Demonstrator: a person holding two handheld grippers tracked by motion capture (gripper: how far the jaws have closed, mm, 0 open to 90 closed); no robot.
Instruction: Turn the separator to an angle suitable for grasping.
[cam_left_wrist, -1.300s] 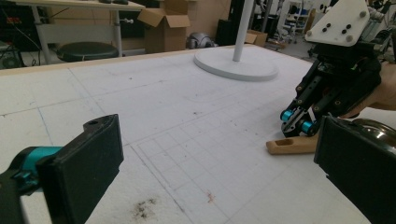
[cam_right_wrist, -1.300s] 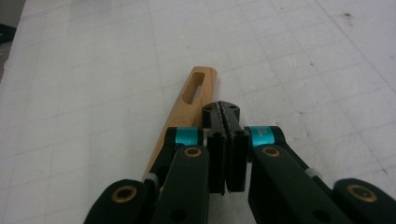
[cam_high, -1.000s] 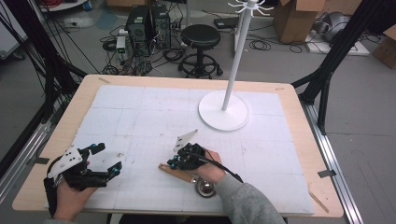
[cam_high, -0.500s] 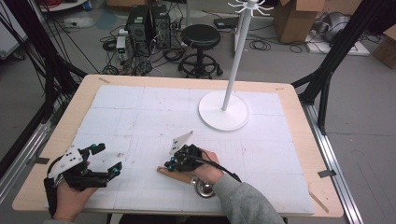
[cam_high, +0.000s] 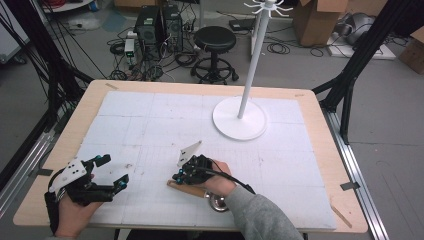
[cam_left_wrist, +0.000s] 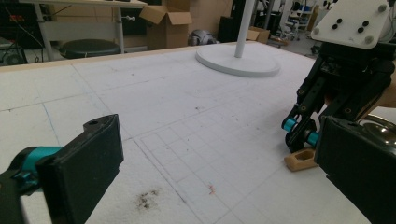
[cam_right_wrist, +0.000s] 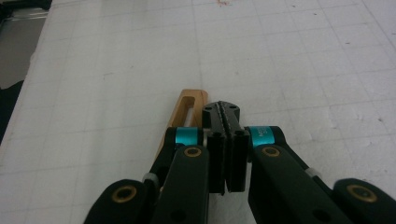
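Note:
A utensil with a wooden handle (cam_high: 184, 187) and a shiny metal head (cam_high: 218, 204) lies near the table's front edge. My right gripper (cam_high: 179, 176) hovers just over the handle with its jaws pressed together and nothing between them. In the right gripper view the slotted handle (cam_right_wrist: 191, 105) lies under and left of the right gripper (cam_right_wrist: 225, 112). My left gripper (cam_high: 114, 169) is held open at the front left, well apart from the utensil. In the left gripper view the left gripper (cam_left_wrist: 224, 177) frames the handle's end (cam_left_wrist: 302, 160), the metal head (cam_left_wrist: 380, 130) and the right gripper (cam_left_wrist: 299, 133).
A white stand with a round base (cam_high: 239, 118) and a tall pole (cam_high: 252, 60) topped by hooks rises at the back right of the white gridded mat (cam_high: 150, 120). The wooden table edge (cam_high: 75, 125) rims the mat. A stool (cam_high: 214, 40) and cables lie beyond.
My right gripper has shifted slightly left and toward the front edge, closer over the wooden handle. The left gripper has stayed put and open.

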